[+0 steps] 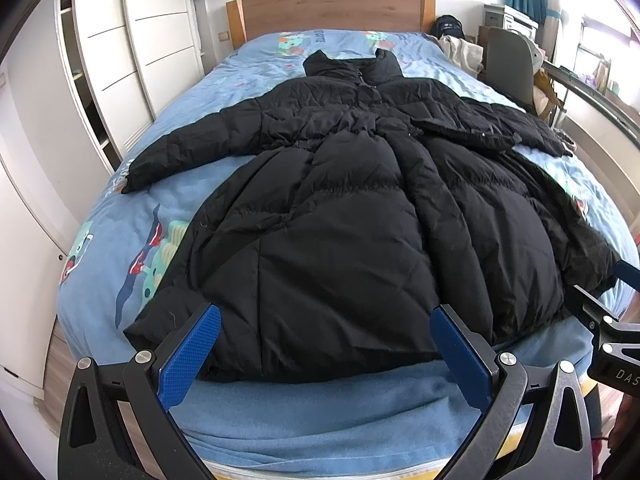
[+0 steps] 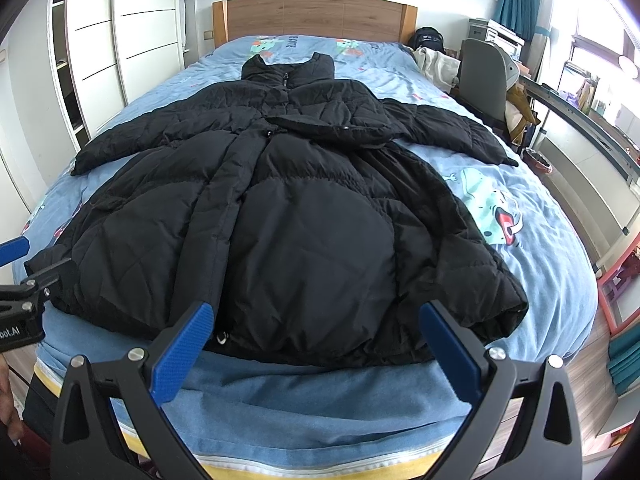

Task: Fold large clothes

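A long black puffer coat (image 1: 340,208) lies flat, front up, on the blue cartoon-print bed (image 1: 120,232), collar toward the headboard and both sleeves spread out. It also shows in the right wrist view (image 2: 304,220). My left gripper (image 1: 326,334) is open and empty, hovering just above the coat's hem at the foot of the bed. My right gripper (image 2: 316,328) is open and empty over the hem further right. Each gripper shows at the edge of the other's view, the right one (image 1: 612,320) and the left one (image 2: 24,300).
A wooden headboard (image 1: 332,10) stands at the far end. White wardrobes (image 1: 132,40) line the left side. A grey chair (image 2: 484,80) with clothes, a black bag (image 2: 430,42) and a desk stand to the right of the bed.
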The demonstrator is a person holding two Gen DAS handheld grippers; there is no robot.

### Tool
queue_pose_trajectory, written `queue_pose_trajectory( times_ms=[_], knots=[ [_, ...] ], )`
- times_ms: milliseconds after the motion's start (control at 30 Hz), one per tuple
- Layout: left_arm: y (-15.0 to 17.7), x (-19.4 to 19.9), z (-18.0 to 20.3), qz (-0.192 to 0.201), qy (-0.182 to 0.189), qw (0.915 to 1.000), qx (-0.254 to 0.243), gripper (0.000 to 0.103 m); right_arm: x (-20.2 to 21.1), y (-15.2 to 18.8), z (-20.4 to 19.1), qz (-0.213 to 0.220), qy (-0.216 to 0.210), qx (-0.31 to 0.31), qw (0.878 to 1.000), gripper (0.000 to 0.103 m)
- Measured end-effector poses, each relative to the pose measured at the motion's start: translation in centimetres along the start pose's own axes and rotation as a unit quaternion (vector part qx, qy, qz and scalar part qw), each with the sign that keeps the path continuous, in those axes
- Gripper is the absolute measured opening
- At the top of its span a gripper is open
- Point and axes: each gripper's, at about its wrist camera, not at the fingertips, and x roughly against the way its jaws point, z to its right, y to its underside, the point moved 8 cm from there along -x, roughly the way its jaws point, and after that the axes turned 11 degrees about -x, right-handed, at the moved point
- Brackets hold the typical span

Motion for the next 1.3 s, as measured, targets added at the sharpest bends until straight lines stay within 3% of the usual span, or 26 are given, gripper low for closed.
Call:
queue_pose_trajectory(
  times_ms=[433, 833, 1100, 1300],
  knots=[
    [-5.2, 2.0, -1.4, 0.037, -0.027, 0.9989, -0.013, 0.103, 1.8, -6.2, 2.0, 0.029, 0.018, -0.016, 0.999, 0.103],
    [-11.7, 3.3, -3.9, 0.094, -0.036, 0.9949, -0.014, 0.103, 4.3, -16.5, 1.9, 0.097, 0.015, -0.019, 0.995, 0.103],
    [-15.0, 1.4, -6.9, 0.099, -0.057, 0.9935, -0.005, 0.103, 3.0, -22.5, 1.5, 0.119, 0.012, -0.020, 0.993, 0.103],
    [-17.5, -1.5, -9.1, 0.090, -0.077, 0.9930, -0.001, 0.103, -0.1, -26.4, 3.0, 0.119, 0.023, -0.037, 0.992, 0.103]
  ],
)
